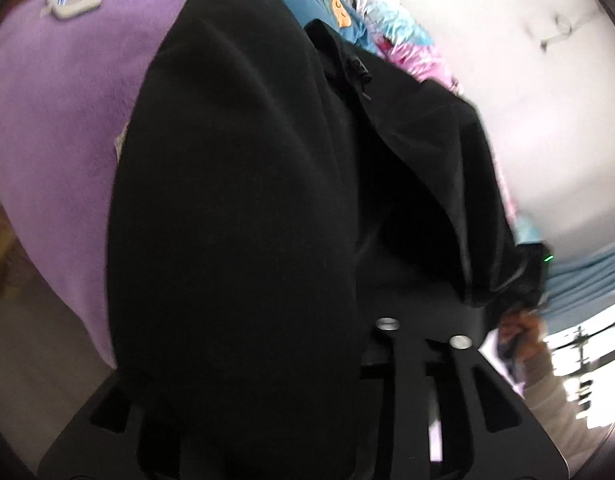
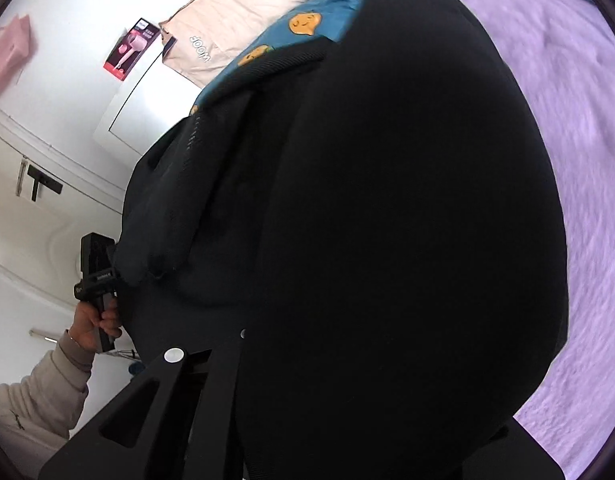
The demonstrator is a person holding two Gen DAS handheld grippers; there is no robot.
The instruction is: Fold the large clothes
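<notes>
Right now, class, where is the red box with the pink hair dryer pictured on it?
In the right wrist view, the red hair dryer box sits upper left against the white wall, beside the beige pillow.

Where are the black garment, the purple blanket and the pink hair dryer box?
black garment [image 1: 235, 220], left wrist view, its broad middle.
purple blanket [image 2: 579, 160], right wrist view, bare stretch at right.
pink hair dryer box [image 2: 131, 49], right wrist view, its front face.
</notes>
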